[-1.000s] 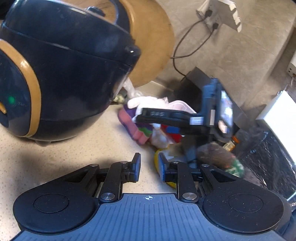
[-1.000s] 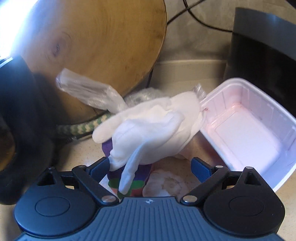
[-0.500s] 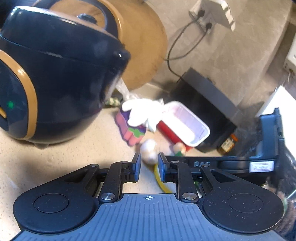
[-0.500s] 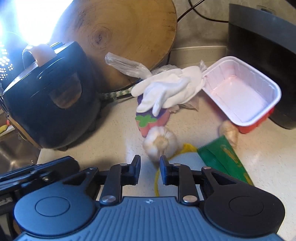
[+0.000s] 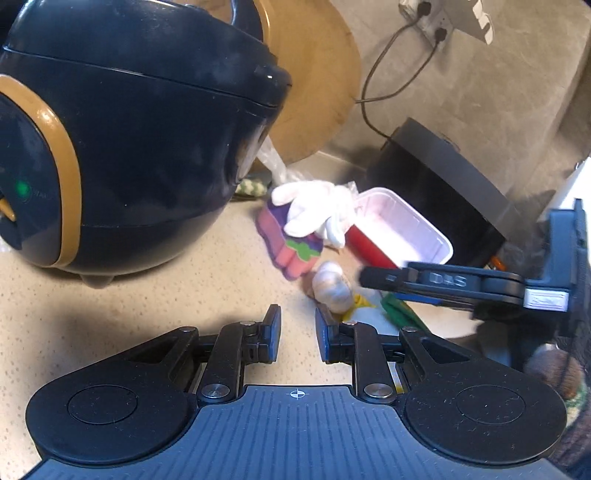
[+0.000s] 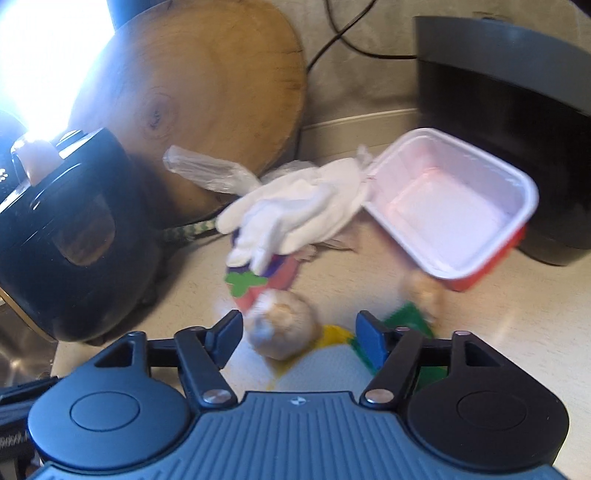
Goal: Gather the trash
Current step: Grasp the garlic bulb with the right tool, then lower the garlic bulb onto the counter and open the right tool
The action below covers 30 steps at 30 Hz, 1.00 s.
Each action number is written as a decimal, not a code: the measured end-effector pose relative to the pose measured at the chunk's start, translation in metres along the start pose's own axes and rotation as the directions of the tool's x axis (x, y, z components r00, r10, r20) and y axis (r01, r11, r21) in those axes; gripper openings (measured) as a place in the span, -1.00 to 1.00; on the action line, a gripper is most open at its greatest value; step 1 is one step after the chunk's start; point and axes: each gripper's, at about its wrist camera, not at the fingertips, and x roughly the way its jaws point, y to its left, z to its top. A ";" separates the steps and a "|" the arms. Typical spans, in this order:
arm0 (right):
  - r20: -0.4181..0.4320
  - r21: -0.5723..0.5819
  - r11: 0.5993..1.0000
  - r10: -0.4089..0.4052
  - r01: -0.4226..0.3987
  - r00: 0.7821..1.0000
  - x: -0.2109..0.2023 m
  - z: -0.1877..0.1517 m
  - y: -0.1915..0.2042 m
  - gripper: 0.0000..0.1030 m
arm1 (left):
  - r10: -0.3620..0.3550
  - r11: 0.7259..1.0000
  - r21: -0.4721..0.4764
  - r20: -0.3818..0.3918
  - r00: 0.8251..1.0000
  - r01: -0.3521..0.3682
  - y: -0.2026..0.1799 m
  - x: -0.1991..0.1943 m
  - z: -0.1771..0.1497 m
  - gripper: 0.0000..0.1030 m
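Trash lies in a heap on the beige counter: a white glove [image 5: 314, 210] [image 6: 295, 214] draped over a pink-and-purple strawberry-shaped piece [image 5: 291, 247] [image 6: 258, 280], a white tray with a red outside [image 5: 399, 229] [image 6: 454, 206], a green wrapper [image 5: 400, 314] [image 6: 406, 314] and a clear plastic bag [image 6: 210, 171]. A garlic bulb [image 5: 332, 286] [image 6: 282, 325] sits between the fingers of my right gripper [image 6: 300, 319] [image 5: 373, 277]; its jaws are opening and do not press on it. My left gripper [image 5: 297, 325] hangs just short of the heap, jaws slightly apart with nothing between them.
A big black rice cooker [image 5: 129, 140] [image 6: 74, 236] fills the left. A round wooden board [image 5: 314, 74] [image 6: 207, 92] leans on the wall behind it. A black box-shaped appliance [image 5: 436, 192] [image 6: 509, 110] stands at the right, with a cable up to a wall socket [image 5: 424, 18].
My right gripper drew back from the glove toward the near side, shut, then spread again around the garlic bulb. The left gripper kept its small gap and hardly moved.
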 end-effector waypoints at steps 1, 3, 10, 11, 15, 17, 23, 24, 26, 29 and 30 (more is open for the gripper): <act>-0.006 -0.007 1.000 0.005 -0.005 1.000 0.007 0.000 0.005 0.39 | 0.003 1.000 0.006 -0.003 1.000 -0.003 -0.001 0.001 0.000 -0.55; -0.023 -0.017 1.000 -0.009 0.008 1.000 0.023 0.000 0.013 0.39 | 0.010 1.000 0.021 -0.013 1.000 -0.010 -0.002 0.002 -0.001 -0.55; -0.084 0.027 1.000 0.009 -0.007 0.996 0.040 -0.004 0.014 0.07 | 0.009 0.999 0.046 -0.017 1.000 -0.008 -0.004 0.002 -0.002 -0.55; -0.080 0.027 0.999 0.022 -0.020 0.997 0.034 -0.006 0.014 0.07 | 0.008 0.999 0.051 -0.019 1.000 -0.007 -0.005 0.002 -0.002 -0.55; -0.025 0.022 0.998 0.052 -0.052 0.998 -0.006 -0.013 0.005 0.06 | 0.003 0.998 0.064 -0.039 0.999 -0.001 -0.007 0.007 -0.003 -0.55; 0.022 0.010 1.000 0.015 -0.015 1.000 -0.028 -0.017 -0.007 0.06 | -0.011 0.998 0.063 -0.050 0.999 0.015 -0.007 0.009 -0.004 -0.55; 0.069 0.086 0.977 -0.200 0.194 0.977 -0.045 -0.033 -0.060 0.07 | -0.096 0.992 0.069 -0.102 0.990 0.103 -0.014 0.020 -0.011 -0.55; 0.058 0.115 0.975 -0.199 0.192 0.978 -0.042 -0.034 -0.069 0.06 | -0.105 0.991 0.068 -0.106 0.989 0.113 -0.016 0.021 -0.013 -0.55; 0.035 0.152 0.973 -0.180 0.173 0.983 -0.034 -0.037 -0.078 0.06 | -0.121 0.990 0.062 -0.109 0.987 0.128 -0.016 0.023 -0.014 -0.55; 0.014 0.167 0.982 -0.096 0.093 0.995 -0.030 -0.044 -0.074 0.06 | -0.150 0.988 0.030 -0.107 0.983 0.154 -0.013 0.024 -0.012 -0.55; 0.002 0.175 0.984 -0.044 0.043 0.999 -0.029 -0.047 -0.070 0.06 | -0.156 0.987 0.020 -0.107 0.982 0.159 -0.011 0.025 -0.011 -0.55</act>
